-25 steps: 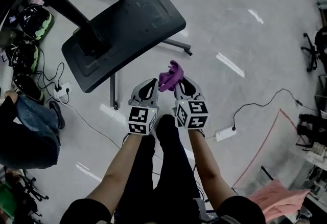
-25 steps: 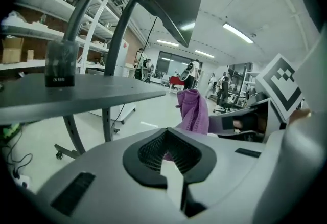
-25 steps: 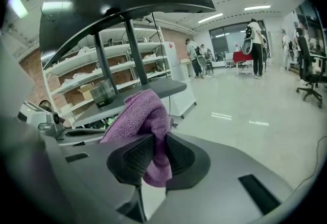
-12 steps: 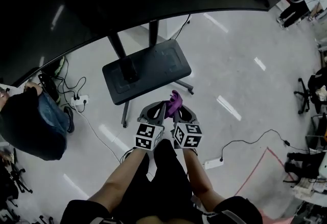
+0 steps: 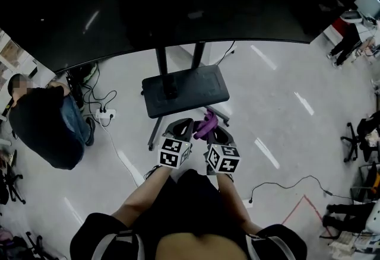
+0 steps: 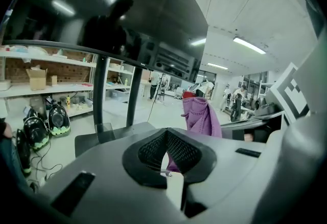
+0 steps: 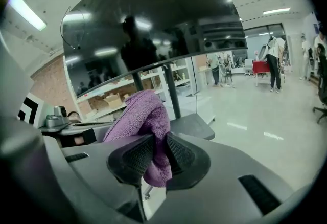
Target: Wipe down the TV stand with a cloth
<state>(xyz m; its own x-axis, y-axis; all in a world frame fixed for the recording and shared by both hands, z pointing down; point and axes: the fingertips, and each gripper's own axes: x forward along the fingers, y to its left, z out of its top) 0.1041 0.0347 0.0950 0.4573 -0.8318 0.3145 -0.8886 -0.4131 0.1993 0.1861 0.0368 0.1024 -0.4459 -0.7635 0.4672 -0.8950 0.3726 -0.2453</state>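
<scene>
At centre frame, the right gripper (image 5: 218,134) pinches the cloth (image 5: 205,124). The left gripper (image 5: 179,129) is closed on nothing, just below the stand (image 5: 185,90).

Lab: storage shelves (image 6: 41,89), floor cables (image 5: 95,97)

Grey left tongs (image 6: 166,138), right tongs (image 7: 160,149); black ribbed pads (image 6: 150,150); marker cubes (image 5: 174,152); dark sleeves (image 5: 110,238).

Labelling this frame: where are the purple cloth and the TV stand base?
purple cloth (image 7: 145,110): right gripper view, on its bunched top fold.
TV stand base (image 5: 202,89): head view, bare right half of the plate.
</scene>
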